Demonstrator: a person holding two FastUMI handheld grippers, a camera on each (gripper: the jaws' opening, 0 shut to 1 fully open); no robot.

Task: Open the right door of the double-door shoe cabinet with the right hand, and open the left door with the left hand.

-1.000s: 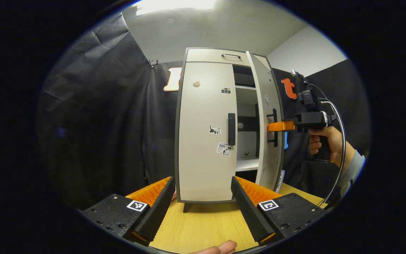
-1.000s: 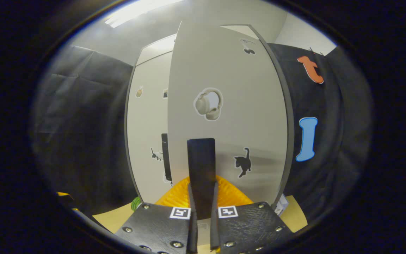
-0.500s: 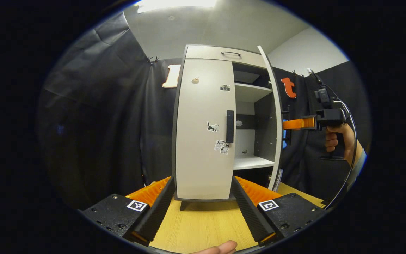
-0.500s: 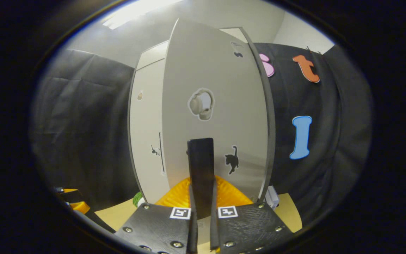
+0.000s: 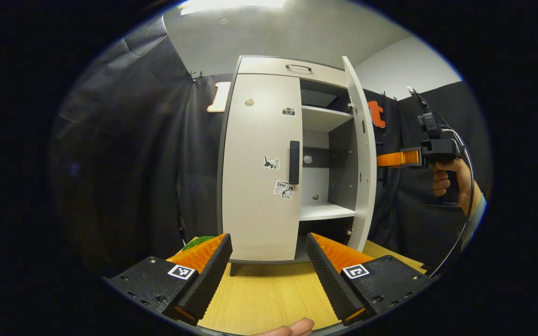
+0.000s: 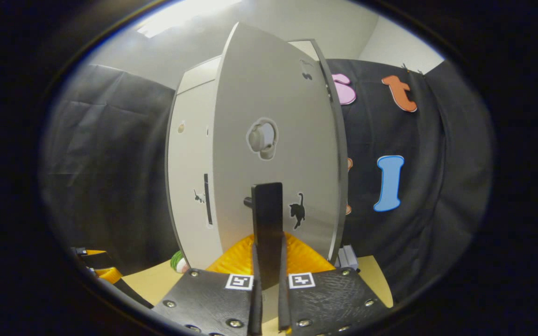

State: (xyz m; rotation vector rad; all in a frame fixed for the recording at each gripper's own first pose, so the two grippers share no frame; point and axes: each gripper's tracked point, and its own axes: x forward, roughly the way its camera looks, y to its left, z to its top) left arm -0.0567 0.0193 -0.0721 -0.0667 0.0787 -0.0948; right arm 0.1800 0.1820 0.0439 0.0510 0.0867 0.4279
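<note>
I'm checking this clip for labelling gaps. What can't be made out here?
- Left gripper view: the right door is edge-on and hides its handle and the right tongs' tips.
- Right gripper view: the handle covers the tongs' pads, and the door hides the shelves.
- Stickers: too small.

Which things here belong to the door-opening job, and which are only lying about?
Job: right door, its handle clamped in the right tongs; left door, shut, with handle; left tongs, open.

Lying about: green object beside the cabinet; top drawer.
</note>
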